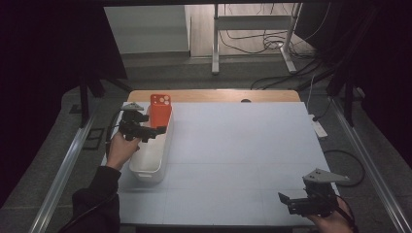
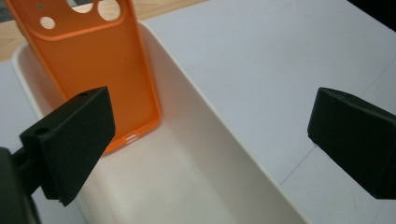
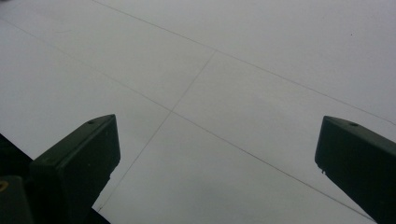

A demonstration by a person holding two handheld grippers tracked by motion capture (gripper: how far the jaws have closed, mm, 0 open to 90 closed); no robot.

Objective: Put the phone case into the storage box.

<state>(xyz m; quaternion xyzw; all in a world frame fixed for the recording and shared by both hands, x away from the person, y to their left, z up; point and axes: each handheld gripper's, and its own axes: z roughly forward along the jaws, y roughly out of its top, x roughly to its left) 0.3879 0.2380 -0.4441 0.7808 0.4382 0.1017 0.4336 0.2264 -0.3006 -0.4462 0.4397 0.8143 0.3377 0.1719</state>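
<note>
Orange phone case (image 2: 98, 70) leaning upright in white bin (image 2: 219, 154), seemingly against its far end, left gripper (image 2: 210, 135) jaws spread above bin, holding nothing, right gripper (image 3: 215, 154) jaws wide apart over bare white table (image 3: 243, 70).

A bin (image 1: 151, 160) sits lengthwise near the table's (image 1: 243, 160) left edge. A phone case (image 1: 159, 110) stands in the bin's far end, leaning on its far wall. The left gripper (image 1: 145, 132) hangs over the bin, just before the case. The right gripper (image 1: 291, 201) sits at the table's near right corner, well apart from the bin.
</note>
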